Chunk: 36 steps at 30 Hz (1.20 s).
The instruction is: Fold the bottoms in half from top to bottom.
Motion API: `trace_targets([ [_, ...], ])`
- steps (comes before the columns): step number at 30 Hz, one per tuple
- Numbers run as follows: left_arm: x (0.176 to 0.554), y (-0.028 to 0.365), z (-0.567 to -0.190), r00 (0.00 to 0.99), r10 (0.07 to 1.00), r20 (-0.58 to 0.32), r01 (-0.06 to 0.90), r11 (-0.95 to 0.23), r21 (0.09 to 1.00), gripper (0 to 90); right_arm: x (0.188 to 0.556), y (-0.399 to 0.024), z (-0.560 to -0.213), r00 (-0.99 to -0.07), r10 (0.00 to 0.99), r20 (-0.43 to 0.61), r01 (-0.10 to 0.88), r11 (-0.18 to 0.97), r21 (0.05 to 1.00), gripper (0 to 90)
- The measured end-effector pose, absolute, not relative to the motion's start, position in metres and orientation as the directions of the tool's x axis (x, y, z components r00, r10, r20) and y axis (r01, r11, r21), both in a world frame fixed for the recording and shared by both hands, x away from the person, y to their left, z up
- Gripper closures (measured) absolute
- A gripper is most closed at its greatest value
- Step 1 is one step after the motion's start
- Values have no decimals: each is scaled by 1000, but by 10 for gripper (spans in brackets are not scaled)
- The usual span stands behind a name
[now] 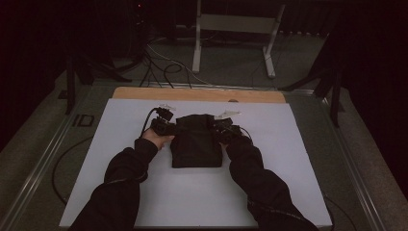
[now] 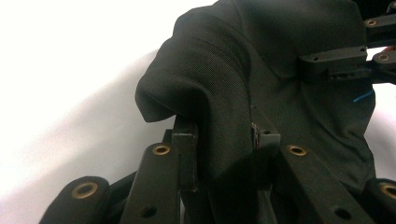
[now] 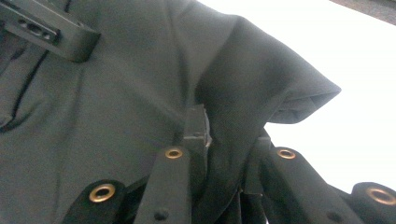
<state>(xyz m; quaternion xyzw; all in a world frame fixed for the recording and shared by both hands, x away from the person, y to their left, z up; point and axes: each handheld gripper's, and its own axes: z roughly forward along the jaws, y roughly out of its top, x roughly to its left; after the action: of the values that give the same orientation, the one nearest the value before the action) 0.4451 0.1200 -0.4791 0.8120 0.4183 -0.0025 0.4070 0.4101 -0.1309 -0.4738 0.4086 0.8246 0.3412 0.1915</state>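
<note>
While the dark garment (image 1: 196, 142) lies folded mid-frame on the white table (image 1: 269, 192) in the high view, the left gripper (image 1: 163, 124) and right gripper (image 1: 225, 129) flank its top. Each gripper view shows jaws pinching cloth. Next, I'd guess: lay the fold flat, then let go.

The garment (image 1: 196, 142) I hold is plain black with a fine woven texture and no print. My left claw (image 1: 165, 124) and right claw (image 1: 222, 128) are black with brass-coloured rivets. The counter (image 1: 269, 183) is white, with a tan wooden strip along its far edge.
</note>
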Motion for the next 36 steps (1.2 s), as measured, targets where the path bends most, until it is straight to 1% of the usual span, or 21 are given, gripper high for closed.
trace_targets([
  [14, 460, 116, -494, 587, 732, -346, 720, -278, 636, 691, 432, -128, -489, -573, 819, -42, 569, 434, 699, 769],
  [26, 468, 114, -508, 580, 736, -350, 728, -275, 628, 660, 443, -130, -501, -574, 819, -19, 602, 438, 668, 763],
  [30, 469, 115, -510, 577, 739, -347, 730, -275, 626, 635, 446, -133, -505, -569, 822, 10, 618, 420, 665, 752],
  [33, 469, 115, -512, 572, 749, -334, 732, -281, 621, 603, 447, -133, -506, -564, 825, -13, 609, 427, 669, 743],
  [36, 470, 116, -513, 554, 762, -336, 742, -268, 614, 519, 448, -134, -508, -557, 830, -21, 612, 428, 666, 707],
])
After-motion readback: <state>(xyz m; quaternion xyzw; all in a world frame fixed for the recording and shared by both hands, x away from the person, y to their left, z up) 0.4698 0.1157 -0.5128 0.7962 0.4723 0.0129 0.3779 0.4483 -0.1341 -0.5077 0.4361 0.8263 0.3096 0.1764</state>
